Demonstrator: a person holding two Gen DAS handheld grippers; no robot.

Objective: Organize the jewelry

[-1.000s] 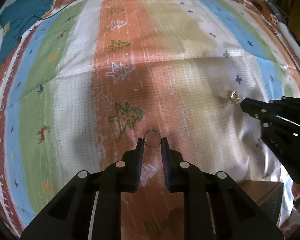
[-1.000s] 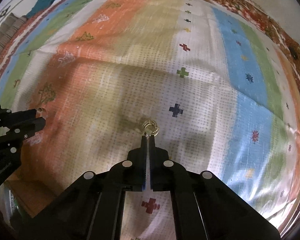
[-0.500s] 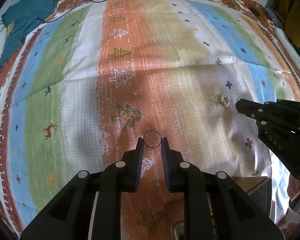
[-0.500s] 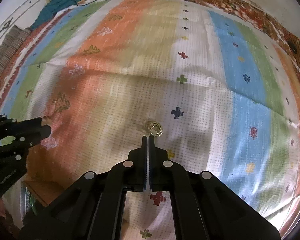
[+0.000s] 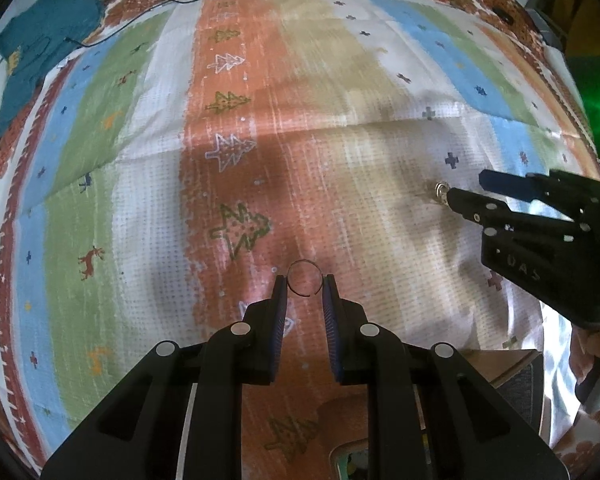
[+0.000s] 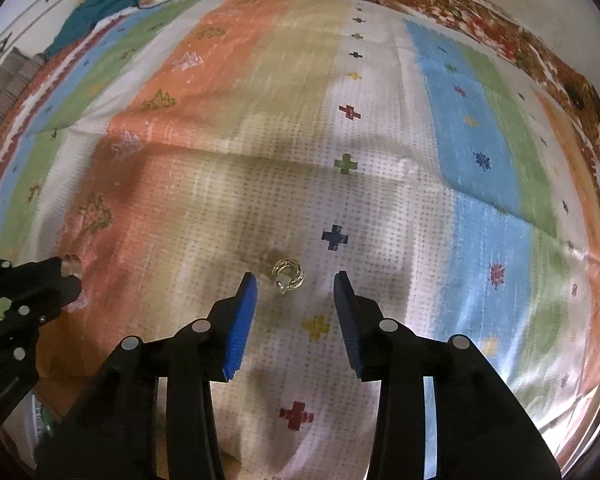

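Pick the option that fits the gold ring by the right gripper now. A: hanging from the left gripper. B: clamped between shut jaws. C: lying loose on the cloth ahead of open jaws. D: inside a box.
C: the right gripper has its jaws spread wide, and the gold ring lies free on the striped cloth.

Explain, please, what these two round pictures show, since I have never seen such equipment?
No robot here: a person holds hand-operated tongs in each hand, each with a wide-angle camera looking along its fingers. One picture is from the left tongs, which pinch a thin wire ring. The other is from the right tongs, standing open around a gold ring that lies on the striped bedcover. Each tool also appears at the edge of the other's picture. A teal garment lies far off.
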